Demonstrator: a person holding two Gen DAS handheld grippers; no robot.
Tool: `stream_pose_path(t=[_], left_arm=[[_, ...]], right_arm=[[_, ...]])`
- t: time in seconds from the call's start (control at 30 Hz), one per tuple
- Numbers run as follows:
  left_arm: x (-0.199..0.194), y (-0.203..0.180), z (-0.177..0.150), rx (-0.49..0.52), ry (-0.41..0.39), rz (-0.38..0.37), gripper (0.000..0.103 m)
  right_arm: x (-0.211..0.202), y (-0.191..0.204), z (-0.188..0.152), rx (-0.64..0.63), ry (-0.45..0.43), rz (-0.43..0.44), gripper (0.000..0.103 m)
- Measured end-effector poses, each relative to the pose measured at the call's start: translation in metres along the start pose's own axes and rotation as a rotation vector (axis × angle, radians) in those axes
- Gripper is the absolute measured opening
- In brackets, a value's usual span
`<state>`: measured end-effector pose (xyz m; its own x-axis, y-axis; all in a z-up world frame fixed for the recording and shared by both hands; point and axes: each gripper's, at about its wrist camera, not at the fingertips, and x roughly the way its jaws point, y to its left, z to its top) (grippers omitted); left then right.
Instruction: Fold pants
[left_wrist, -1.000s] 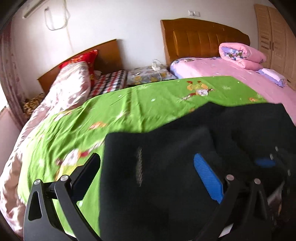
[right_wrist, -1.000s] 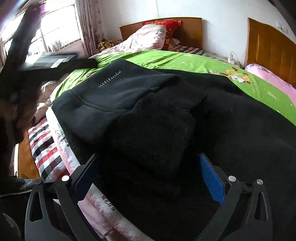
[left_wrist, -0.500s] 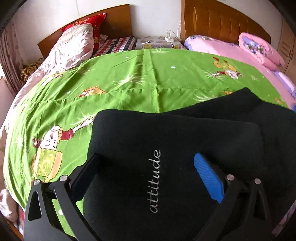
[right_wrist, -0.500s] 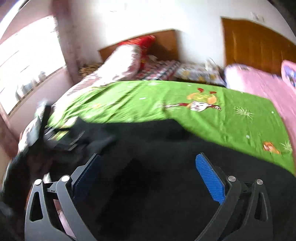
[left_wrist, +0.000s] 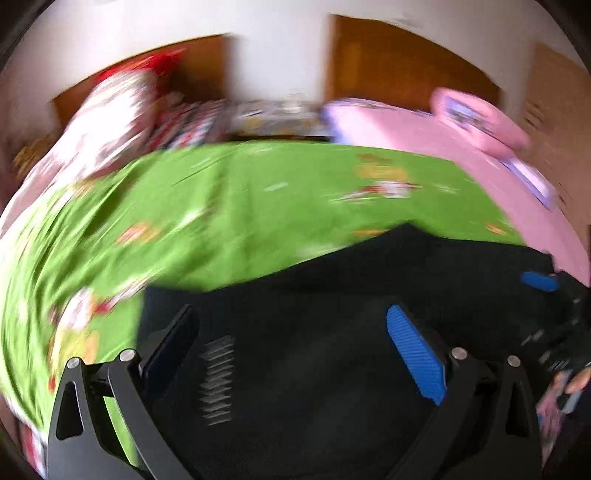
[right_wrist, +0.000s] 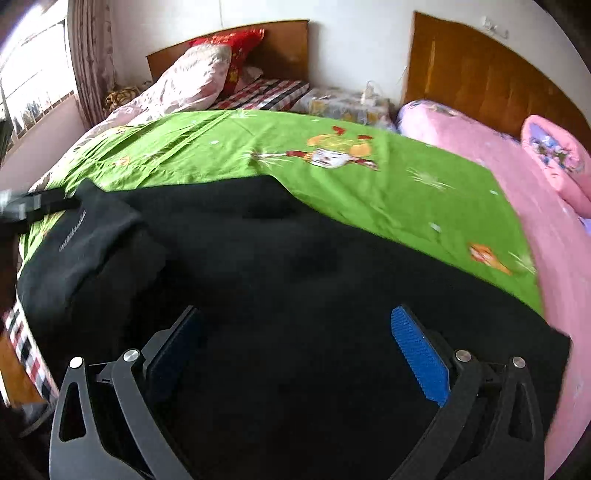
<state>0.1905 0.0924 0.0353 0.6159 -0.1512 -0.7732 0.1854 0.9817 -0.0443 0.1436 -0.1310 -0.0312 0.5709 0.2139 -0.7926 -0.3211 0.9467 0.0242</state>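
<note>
Here | black pants (right_wrist: 295, 266) | white lettering (right_wrist: 72, 230) blurred, unreadable

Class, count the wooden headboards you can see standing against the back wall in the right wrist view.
2. The left headboard stands behind the red pillow; the right headboard stands behind the pink bedding. Others may lie outside the frame.

Pants (right_wrist: 295, 266) are showing as matt black fleecy cloth with stitched lettering. Sheet (right_wrist: 229, 147) is showing as smooth green printed cloth. Headboards (right_wrist: 480, 81) are gleaming as varnished wood. Right gripper (right_wrist: 295, 350) is showing matt black plastic arms, ribbed blue pads (right_wrist: 419, 356) and shiny metal pins.
</note>
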Motion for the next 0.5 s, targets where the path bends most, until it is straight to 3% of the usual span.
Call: stream_pose_path(t=[0.13, 0.27, 0.37, 0.5], left_arm=[[0.051, -0.093, 0.028, 0.214, 0.114, -0.097, 0.101], [0.108, -0.139, 0.046, 0.241, 0.222, -0.159, 0.101], [0.146, -0.146, 0.047, 0.223, 0.297, -0.094, 0.101], [0.146, -0.153, 0.045, 0.257, 0.249, -0.052, 0.102]], right_arm=[[-0.018, -0.012, -0.038, 0.075, -0.016, 0.025, 0.099], [-0.014, -0.017, -0.075, 0.084, 0.033, -0.024, 0.099], [-0.026, -0.021, -0.092, 0.087, -0.065, 0.011, 0.099], [-0.053, -0.034, -0.107, 0.154, -0.143, 0.082, 0.099]])
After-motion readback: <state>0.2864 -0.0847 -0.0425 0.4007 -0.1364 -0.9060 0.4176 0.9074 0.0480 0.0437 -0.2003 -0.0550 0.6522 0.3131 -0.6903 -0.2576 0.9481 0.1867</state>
